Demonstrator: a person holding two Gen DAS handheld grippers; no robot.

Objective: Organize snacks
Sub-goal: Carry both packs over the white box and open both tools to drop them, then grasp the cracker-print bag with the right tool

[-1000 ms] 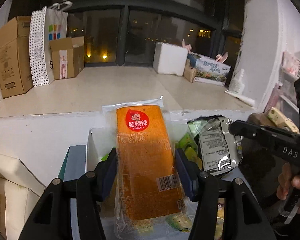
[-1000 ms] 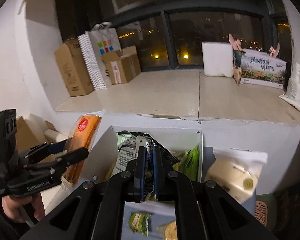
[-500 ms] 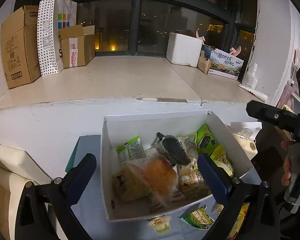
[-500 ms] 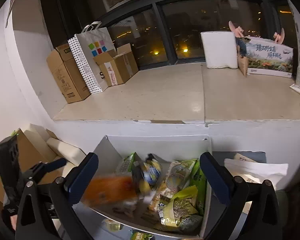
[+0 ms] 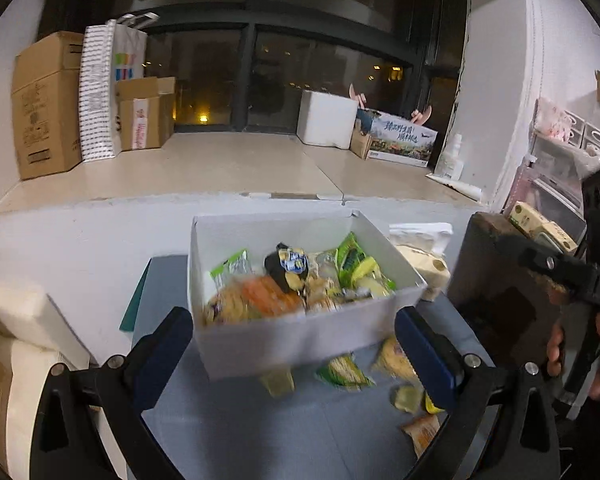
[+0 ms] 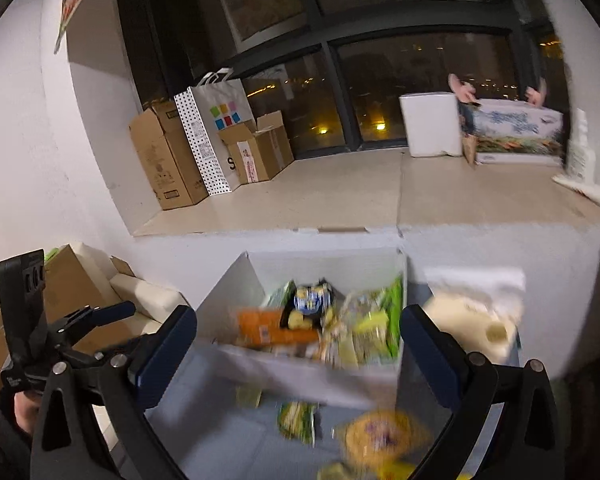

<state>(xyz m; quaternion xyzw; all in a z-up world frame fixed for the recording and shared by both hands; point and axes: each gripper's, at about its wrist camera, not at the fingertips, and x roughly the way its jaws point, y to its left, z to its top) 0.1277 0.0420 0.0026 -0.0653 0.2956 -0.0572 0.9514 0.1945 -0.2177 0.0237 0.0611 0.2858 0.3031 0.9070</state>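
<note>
Blue-padded fingers stand spread wide on the left gripper (image 5: 294, 346), nothing between them, and the near wall of the white box (image 5: 284, 344) sits in the gap just beyond the tips. Same story on the right gripper (image 6: 298, 350): jaws wide apart and empty, framing that box from the other side. From the left wrist view the right tool shows at the far right edge, a hand (image 5: 580, 364) wrapped on its handle; from the right wrist view the left tool hangs at the near left, well apart from the box.

Inside the box, snacks are piled together. An orange packet (image 5: 274, 294) lies toward the near left of the pile, a dark pack with a blue-and-white label (image 5: 288, 266) sits up just behind it, and green packets (image 5: 354, 258) lean against the far right side. More pale wrappers fill the middle, too blurred to name.

On the grey-blue tabletop (image 5: 236, 424) near the box, loose snacks remain outside it: a green packet (image 5: 342, 372) just in front of the near wall, a yellow one (image 5: 394, 358) to its right, and a few small pieces further right, smeared by motion. A cream-coloured bag (image 5: 424, 268) rests just right of the box. Beyond, a pale ledge (image 5: 236, 168) carries cardboard boxes (image 5: 44, 104) and a dotted paper bag (image 5: 100, 92) on the far left.
</note>
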